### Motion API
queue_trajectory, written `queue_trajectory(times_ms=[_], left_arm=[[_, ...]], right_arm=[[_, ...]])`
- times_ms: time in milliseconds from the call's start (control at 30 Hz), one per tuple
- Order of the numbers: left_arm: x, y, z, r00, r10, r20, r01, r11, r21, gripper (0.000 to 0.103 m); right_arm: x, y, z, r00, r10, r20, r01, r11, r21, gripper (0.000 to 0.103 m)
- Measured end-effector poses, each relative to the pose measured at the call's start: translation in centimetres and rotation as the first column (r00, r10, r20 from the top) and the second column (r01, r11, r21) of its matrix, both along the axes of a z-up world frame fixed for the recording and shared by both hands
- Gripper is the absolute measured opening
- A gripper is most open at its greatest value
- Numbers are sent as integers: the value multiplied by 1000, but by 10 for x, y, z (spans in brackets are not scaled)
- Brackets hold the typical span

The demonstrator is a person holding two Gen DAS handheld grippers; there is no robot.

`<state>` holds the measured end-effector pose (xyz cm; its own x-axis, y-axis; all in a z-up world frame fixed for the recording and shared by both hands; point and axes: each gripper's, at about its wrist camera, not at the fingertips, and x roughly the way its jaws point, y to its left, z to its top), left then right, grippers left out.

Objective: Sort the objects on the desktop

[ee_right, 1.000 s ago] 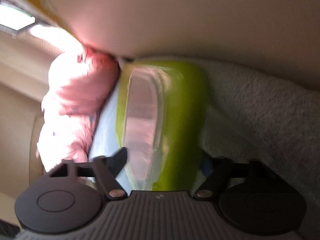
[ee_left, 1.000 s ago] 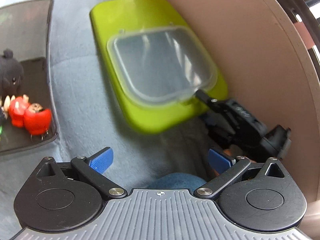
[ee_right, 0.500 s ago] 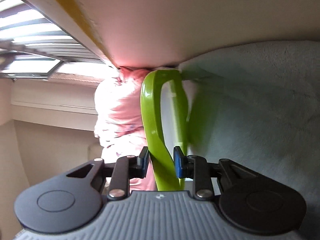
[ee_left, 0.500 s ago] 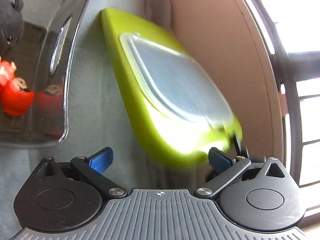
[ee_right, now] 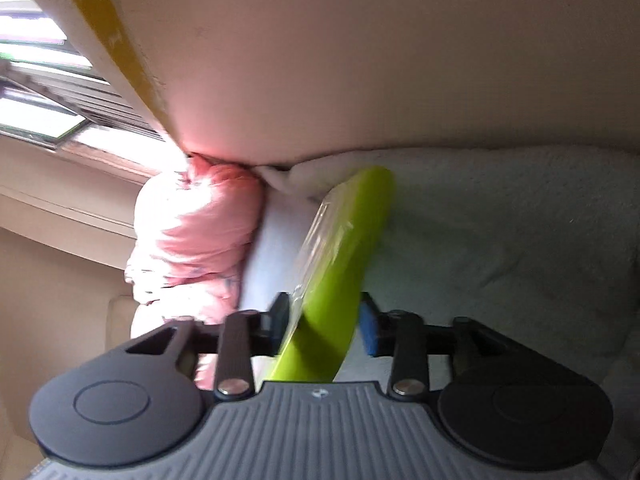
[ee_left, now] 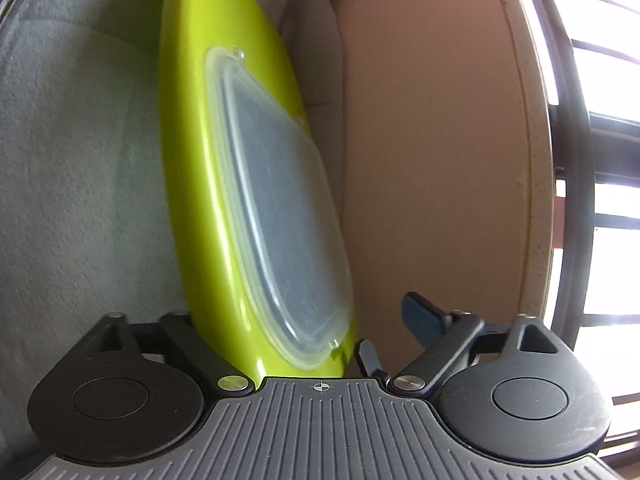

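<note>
Green lid stands edgewise between both grippers: handover step. Right gripper jaws opening, releasing; left gripper jaws closing, not yet clamped. Next, probably, a firm left grasp.

Left gripper's near-side pad hidden behind green lid. Lid's lower end cut off by gripper body. Right-wrist view motion-blurred; pad contact unclear.
</note>
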<state>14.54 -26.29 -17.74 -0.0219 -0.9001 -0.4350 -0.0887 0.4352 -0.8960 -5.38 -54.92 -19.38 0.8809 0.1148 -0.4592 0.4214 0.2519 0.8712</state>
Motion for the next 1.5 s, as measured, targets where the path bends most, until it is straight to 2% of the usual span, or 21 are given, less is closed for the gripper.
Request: queue_trajectory(times_ms=[67,167,233,333,400,433,467,533,567,633,700,867,967,1100,1133,1200,1233,1300,1400,1467,1500], left_arm=[[1,-2,-2,999,2,-41,-3,1000,-21,83],[3,-8,0,999,-10,-53,9,1000,-19,66],[1,-13,4,999,-14,-42,14,1000,-13,65],[-2,-19,11,1000,-26,-5,26,1000,14,67],[-4,-20,17,999,-37,39,35,998,43,80],[-5,-20,20,997,-45,63,41,998,57,84],[-6,-20,21,995,-54,78,49,997,65,87],[-9,-17,19,994,-68,84,64,997,43,92],[-10,-14,18,995,-58,80,56,998,23,97],[-13,-5,20,996,-27,81,26,1000,16,98],[-13,3,20,997,2,71,-1,1000,-8,102],[2,13,3,997,78,-4,-78,997,-12,103],[5,10,-14,992,104,-78,-105,995,-5,103],[-2,-5,-23,991,98,-90,-100,995,-10,102],[-3,-9,-22,992,85,-93,-86,996,-14,97],[-4,-18,-22,992,39,-122,-47,997,-61,72],[-4,-21,-23,989,24,-146,-38,995,-90,66],[-4,-24,-24,984,18,-179,-39,993,-112,65],[-3,-29,-23,983,22,-182,-35,997,-73,65],[-3,-35,-24,983,16,-185,-25,999,-48,65],[-4,-38,-25,983,12,-184,-18,999,-35,65]], right_arm=[[1,5,-10,1000,-15,6,15,998,65,59],[3,13,-25,999,-38,12,36,986,161,72],[3,25,-30,998,-66,11,63,981,184,75],[26,42,-29,991,-136,-6,135,979,151,77],[38,44,-29,988,-151,-12,151,979,140,65],[45,43,-30,990,-139,-3,138,978,157,50],[49,41,-31,993,-120,11,115,975,192,44],[56,40,-27,996,-81,46,68,970,235,30],[59,41,-19,996,-65,64,49,973,225,25],[54,46,10,994,-42,96,33,996,86,20],[52,53,39,993,-10,118,17,998,-62,20],[37,61,80,985,54,162,-22,980,-198,20],[16,58,87,985,57,161,-23,979,-202,20],[-32,52,78,993,48,108,-32,990,-140,21],[-40,50,72,995,35,90,-23,990,-138,21],[-43,42,56,998,-8,65,14,995,-97,23],[-43,40,48,998,-30,63,34,997,-67,26],[-43,34,38,997,-60,58,63,997,-55,34],[-48,33,29,993,-80,86,85,995,-52,42],[-50,34,25,989,-97,108,101,994,-34,63],[-50,36,21,988,-112,109,114,993,-12,65]])
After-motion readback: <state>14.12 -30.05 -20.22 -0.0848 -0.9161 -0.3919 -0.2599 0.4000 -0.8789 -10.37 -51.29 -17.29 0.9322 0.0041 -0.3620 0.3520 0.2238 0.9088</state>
